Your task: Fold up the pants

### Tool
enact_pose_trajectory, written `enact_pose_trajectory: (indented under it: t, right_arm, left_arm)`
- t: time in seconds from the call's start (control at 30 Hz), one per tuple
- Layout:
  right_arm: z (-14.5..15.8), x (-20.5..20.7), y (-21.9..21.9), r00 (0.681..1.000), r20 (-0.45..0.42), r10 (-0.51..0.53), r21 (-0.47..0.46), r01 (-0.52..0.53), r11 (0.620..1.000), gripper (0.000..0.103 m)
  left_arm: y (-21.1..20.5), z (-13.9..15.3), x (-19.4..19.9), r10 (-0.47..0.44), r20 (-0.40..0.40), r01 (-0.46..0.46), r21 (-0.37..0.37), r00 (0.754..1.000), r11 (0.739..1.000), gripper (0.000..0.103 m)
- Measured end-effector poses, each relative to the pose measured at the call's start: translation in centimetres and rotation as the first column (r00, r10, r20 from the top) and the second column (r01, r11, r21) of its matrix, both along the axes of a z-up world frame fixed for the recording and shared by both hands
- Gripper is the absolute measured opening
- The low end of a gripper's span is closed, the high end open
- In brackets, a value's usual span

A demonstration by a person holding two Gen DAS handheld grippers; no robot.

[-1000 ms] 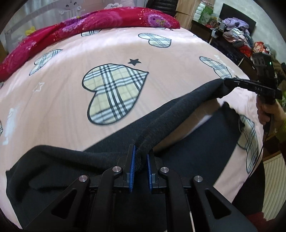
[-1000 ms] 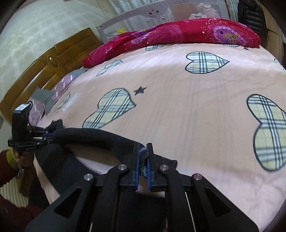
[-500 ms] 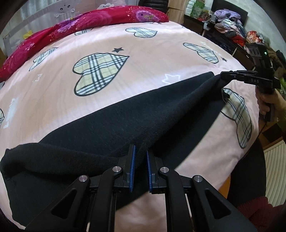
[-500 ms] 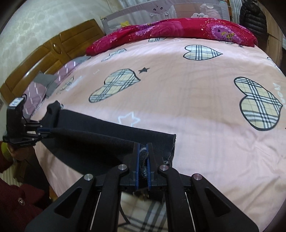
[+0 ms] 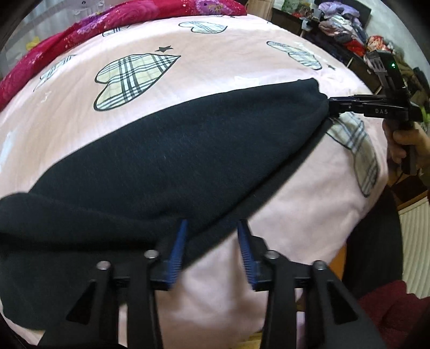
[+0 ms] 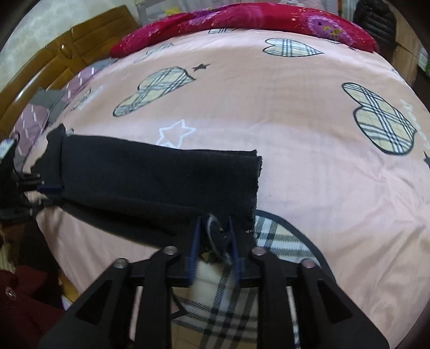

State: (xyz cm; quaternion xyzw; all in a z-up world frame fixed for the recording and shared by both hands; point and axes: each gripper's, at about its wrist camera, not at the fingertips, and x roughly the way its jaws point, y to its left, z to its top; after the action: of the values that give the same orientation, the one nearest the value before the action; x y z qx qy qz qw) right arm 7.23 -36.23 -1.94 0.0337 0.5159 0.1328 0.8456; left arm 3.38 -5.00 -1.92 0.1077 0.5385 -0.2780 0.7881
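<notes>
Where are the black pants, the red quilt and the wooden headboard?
black pants (image 5: 174, 150): left wrist view, middle of the cloth.
red quilt (image 6: 242, 21): right wrist view, its top.
wooden headboard (image 6: 67, 61): right wrist view, upper panel.

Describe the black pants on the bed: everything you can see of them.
The black pants look like thick, fleecy knit, laid in a long flat band across the pink heart-print bedcover, one layer over another. One end is cut square. The left claw, its jaws just opened, straddles the near edge without pinching it. The right claw has also just been opening; the bunched corner still sits loosely between its pads.
</notes>
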Motion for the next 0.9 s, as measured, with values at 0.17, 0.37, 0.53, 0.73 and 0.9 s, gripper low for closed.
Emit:
enact_pose_trajectory:
  t: [0.17, 0.37, 0.53, 0.73, 0.9]
  right_arm:
    - [2.8, -1.7, -0.4, 0.994, 0.085, -0.067, 0.06, 0.062, 0.996, 0.047]
    - [4.3, -1.3, 3.3, 0.991, 0.126, -0.042, 0.146, 0.024, 0.989, 0.047]
    - [3.8, 0.2, 9.2, 0.991, 0.119, 0.056, 0.221, -0.081, 0.972, 0.047]
    - [2.5, 2.0, 15.8, 0.984, 0.092, 0.152, 0.282, -0.172, 0.944, 0.047]
    - [2.1, 2.9, 20.6, 0.965, 0.089, 0.245, 0.312, -0.261, 0.914, 0.047]
  left_arm:
    - [2.4, 0.2, -0.7, 0.1, -0.035, -0.101, -0.019, 0.994, 0.995, 0.043]
    - [8.1, 2.3, 0.3, 0.297, -0.063, -0.302, -0.085, 0.953, 0.949, 0.047]
    - [12.9, 4.2, 3.0, 0.432, -0.082, -0.438, -0.083, 0.898, 0.895, 0.054]
    - [19.7, 5.4, 9.4, 0.619, -0.194, -0.63, 0.009, 0.761, 0.777, 0.058]
    - [24.7, 5.5, 16.4, 0.723, -0.286, -0.731, 0.1, 0.629, 0.675, 0.061]
